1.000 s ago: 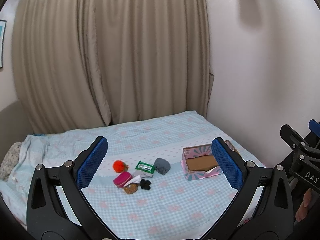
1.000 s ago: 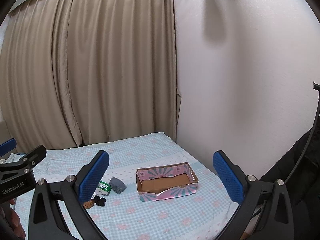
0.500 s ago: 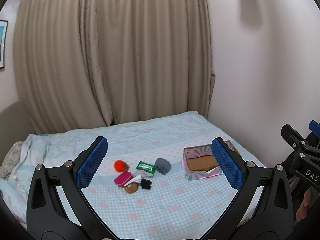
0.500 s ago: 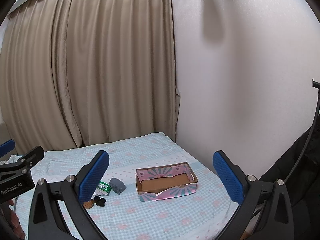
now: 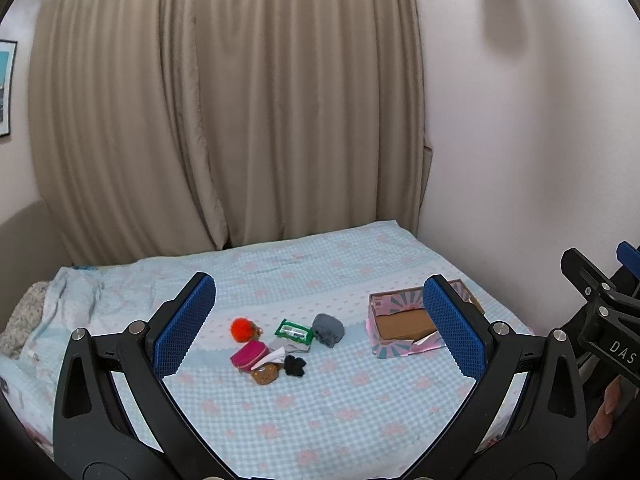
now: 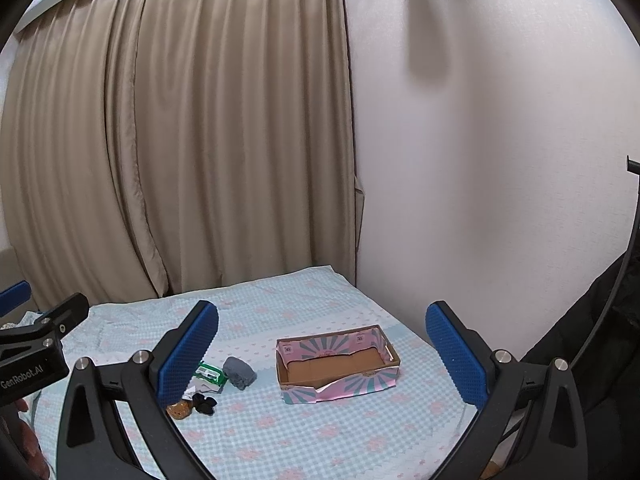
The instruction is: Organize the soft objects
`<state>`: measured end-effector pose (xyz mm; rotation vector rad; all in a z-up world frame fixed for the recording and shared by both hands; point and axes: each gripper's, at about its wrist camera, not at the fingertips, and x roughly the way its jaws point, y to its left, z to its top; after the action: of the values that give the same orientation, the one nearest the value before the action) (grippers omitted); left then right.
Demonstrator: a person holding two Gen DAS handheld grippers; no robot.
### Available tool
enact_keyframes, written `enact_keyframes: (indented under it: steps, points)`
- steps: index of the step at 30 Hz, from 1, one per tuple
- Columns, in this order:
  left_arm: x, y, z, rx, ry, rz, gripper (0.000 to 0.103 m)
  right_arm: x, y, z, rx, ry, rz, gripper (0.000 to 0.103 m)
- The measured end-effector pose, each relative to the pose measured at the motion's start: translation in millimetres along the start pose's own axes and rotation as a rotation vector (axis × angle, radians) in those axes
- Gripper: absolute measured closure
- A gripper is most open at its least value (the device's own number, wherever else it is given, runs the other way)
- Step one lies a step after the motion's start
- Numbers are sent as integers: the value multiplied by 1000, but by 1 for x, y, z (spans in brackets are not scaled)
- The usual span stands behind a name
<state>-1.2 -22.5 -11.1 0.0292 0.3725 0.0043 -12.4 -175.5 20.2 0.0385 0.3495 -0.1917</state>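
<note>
A small heap of soft things lies on the bed: an orange pompom (image 5: pixel 242 329), a pink pouch (image 5: pixel 249 355), a green wipes packet (image 5: pixel 294 331), a grey rolled cloth (image 5: pixel 329 329) (image 6: pixel 239 372), a black item (image 5: pixel 295 366) (image 6: pixel 204 403) and a brown cookie-like toy (image 5: pixel 265 376) (image 6: pixel 178 410). To their right stands an empty pink cardboard box (image 5: pixel 404 326) (image 6: pixel 340 366). My left gripper (image 5: pixel 318 330) is open, held well back from the heap. My right gripper (image 6: pixel 322 354) is open too, facing the box from a distance.
The bed (image 5: pixel 320 400) has a light blue checked sheet. Beige curtains (image 5: pixel 224 120) hang behind it and a white wall (image 6: pixel 480 160) runs along its right side. Crumpled bedding (image 5: pixel 24 316) sits at the far left. A dark garment (image 6: pixel 580 360) hangs at the right.
Both views have shifted only slightly; the grippers stay open and nothing on the bed has moved.
</note>
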Motion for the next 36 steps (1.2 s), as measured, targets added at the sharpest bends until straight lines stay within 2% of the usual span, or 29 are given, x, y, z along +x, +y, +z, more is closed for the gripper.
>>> enact_keyframes:
  steps: [11,28,36]
  points:
    - [-2,0,1,4,-3,5,0,2,0,-7,1,-6,31,0]
    - [-2,5,-1,-1,-6,7,0,7,0,-13,4,-10,32,0]
    - [3,33,-11,-18,13,25,0,15,7,-16,-3,10,67,0]
